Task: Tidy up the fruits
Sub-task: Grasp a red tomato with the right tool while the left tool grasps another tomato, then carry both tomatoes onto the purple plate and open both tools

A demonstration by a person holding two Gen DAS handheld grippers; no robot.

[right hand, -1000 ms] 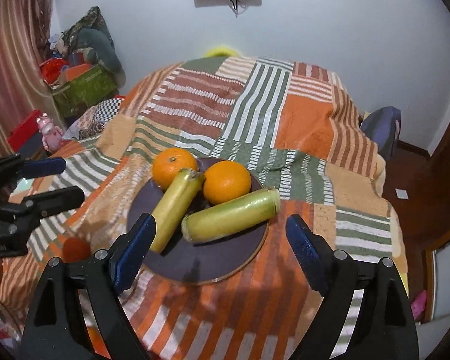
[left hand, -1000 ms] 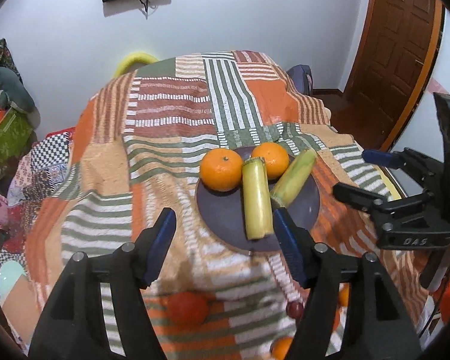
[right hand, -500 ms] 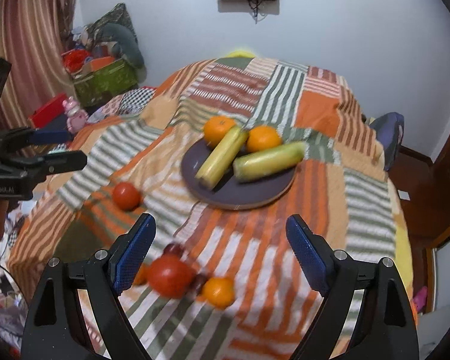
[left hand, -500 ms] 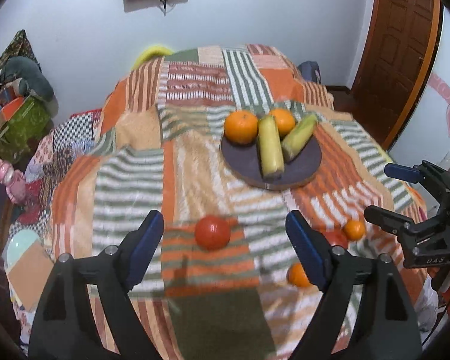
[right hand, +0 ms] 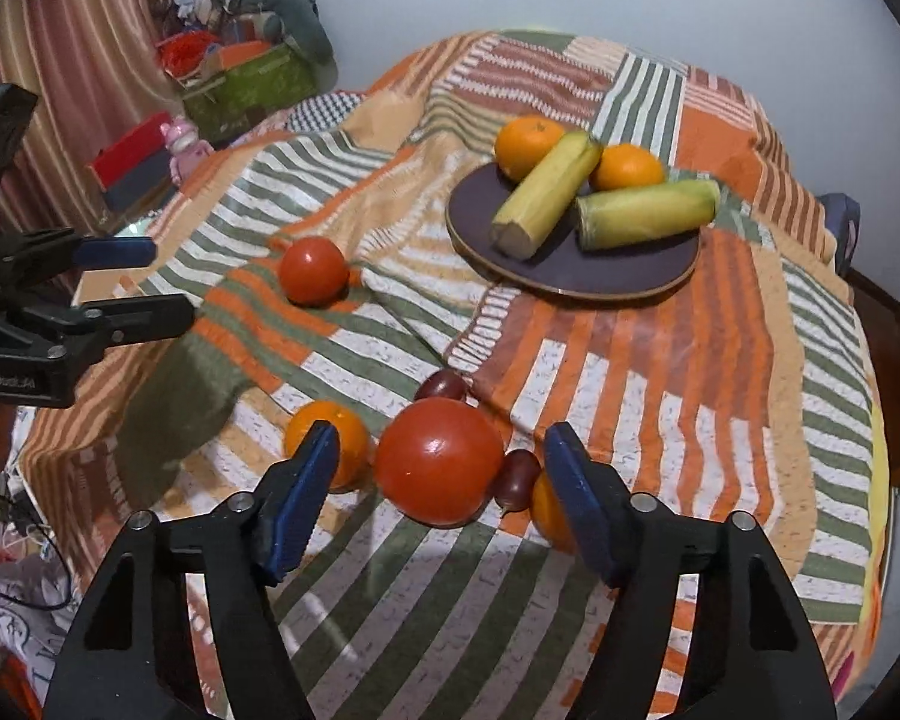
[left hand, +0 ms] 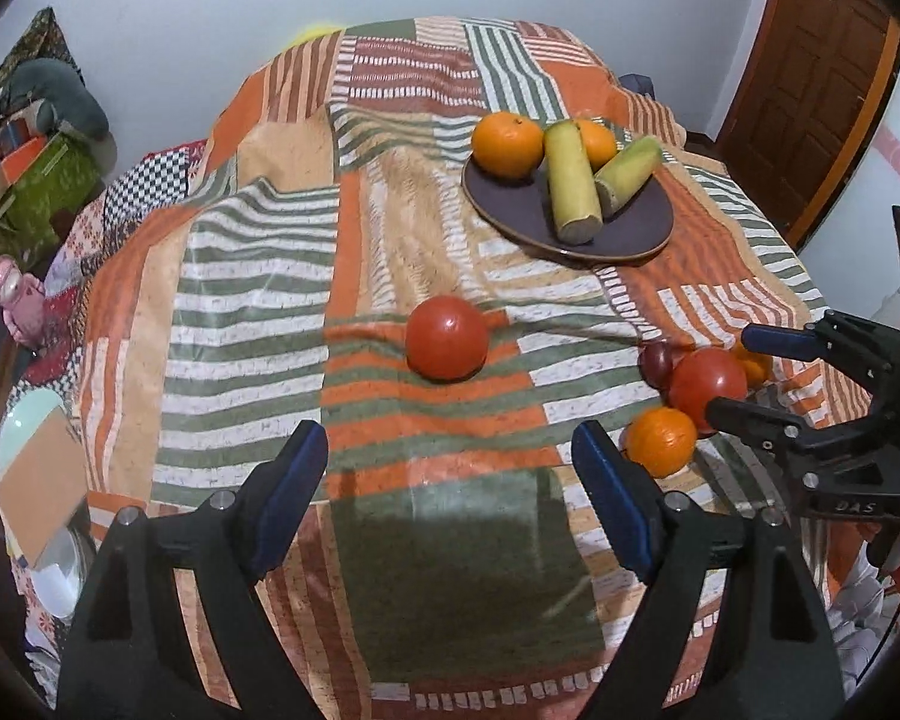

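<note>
The big tomato [right hand: 439, 461] lies on the patchwork cloth [right hand: 660, 420] at the near edge of the table, just in front of your right gripper [right hand: 441, 501], whose jaws stand wide and hold nothing. It looks smooth and glossy, so I judge it slippery and rather soft: take it across its widest part, one pad on each side, and close gently, because hard pressure can bruise or split the skin. It seems heavier than its neighbours, so a grip on the upper part may let it slide out.

Close around it there is a small group. An orange [right hand: 329, 443] sits just beside it on the left, partly behind the left finger. A dark plum [right hand: 517, 478] touches its right side, a second plum [right hand: 444, 386] lies just behind it, and another orange [right hand: 549, 510] is half hidden by the right finger. These small round fruits can roll when you push them, so come down straight.

Further away, a second tomato [left hand: 446, 345] lies alone on the cloth, ahead of your left gripper [left hand: 450, 468], whose jaws are also wide and empty. I think this one is easier, with free space on both sides.

At the far side stands the dark plate [left hand: 510, 210], which carries two oranges [left hand: 507, 144] and two corn cobs [left hand: 572, 182]. The front part of the plate is free for more fruit.
</note>
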